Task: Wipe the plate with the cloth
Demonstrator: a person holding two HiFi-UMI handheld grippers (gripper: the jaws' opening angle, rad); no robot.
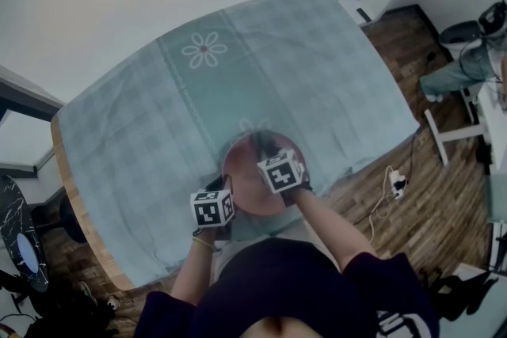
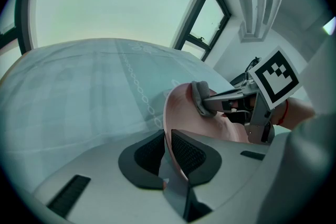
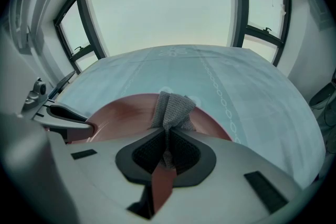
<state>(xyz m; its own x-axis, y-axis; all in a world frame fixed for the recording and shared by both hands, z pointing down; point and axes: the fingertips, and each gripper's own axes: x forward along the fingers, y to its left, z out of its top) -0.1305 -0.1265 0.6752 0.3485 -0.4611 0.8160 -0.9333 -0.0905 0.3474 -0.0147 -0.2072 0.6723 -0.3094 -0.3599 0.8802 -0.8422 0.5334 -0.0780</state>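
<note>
A round reddish-brown plate (image 1: 242, 170) sits near the table's front edge. My left gripper (image 2: 168, 152) is shut on the plate's rim (image 2: 169, 113), which runs between its jaws. My right gripper (image 3: 167, 150) is shut on a grey knitted cloth (image 3: 171, 110). The cloth lies over the plate (image 3: 121, 118), near its far side. In the left gripper view the cloth (image 2: 199, 96) presses on the plate's upper edge, held by the right gripper (image 2: 223, 105). In the head view both marker cubes cover the jaws of the left gripper (image 1: 215, 187) and the right gripper (image 1: 268, 148).
A pale blue-green chequered tablecloth (image 1: 158, 131) with a flower print (image 1: 203, 50) covers the table. Wooden floor (image 1: 396, 218) shows to the right, with a white cable and plug (image 1: 395, 184). Windows stand beyond the table's far edge.
</note>
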